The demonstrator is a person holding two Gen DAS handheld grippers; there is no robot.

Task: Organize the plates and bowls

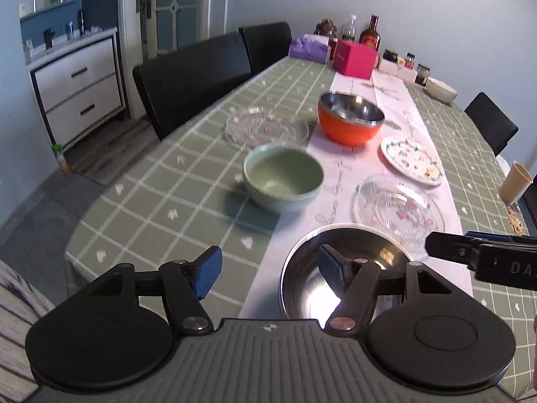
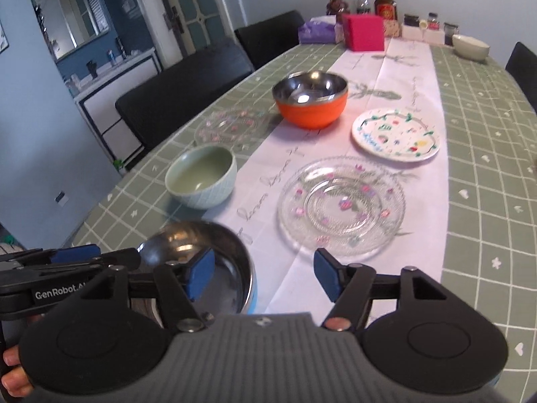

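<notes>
A steel bowl (image 1: 302, 288) with a blue outside (image 2: 228, 262) rests on the white runner at the near table edge. My left gripper (image 1: 270, 268) hangs open above it, one pad over the bowl's inside and the other over the green cloth. My right gripper (image 2: 263, 275) is also open, its left pad over the bowl's rim, gripping nothing. Farther on sit a green bowl (image 1: 283, 176), an orange bowl (image 1: 350, 117) lined with steel, a near glass plate (image 2: 342, 206), a far-left glass plate (image 1: 266, 126) and a painted white plate (image 2: 396, 134).
A cream bowl (image 2: 470, 47), a pink box (image 2: 365, 32), bottles and jars crowd the far end of the table. Black chairs (image 1: 194, 77) line the left side. A beige cup (image 1: 515, 183) stands by the right edge. A hand (image 2: 13, 369) shows at lower left.
</notes>
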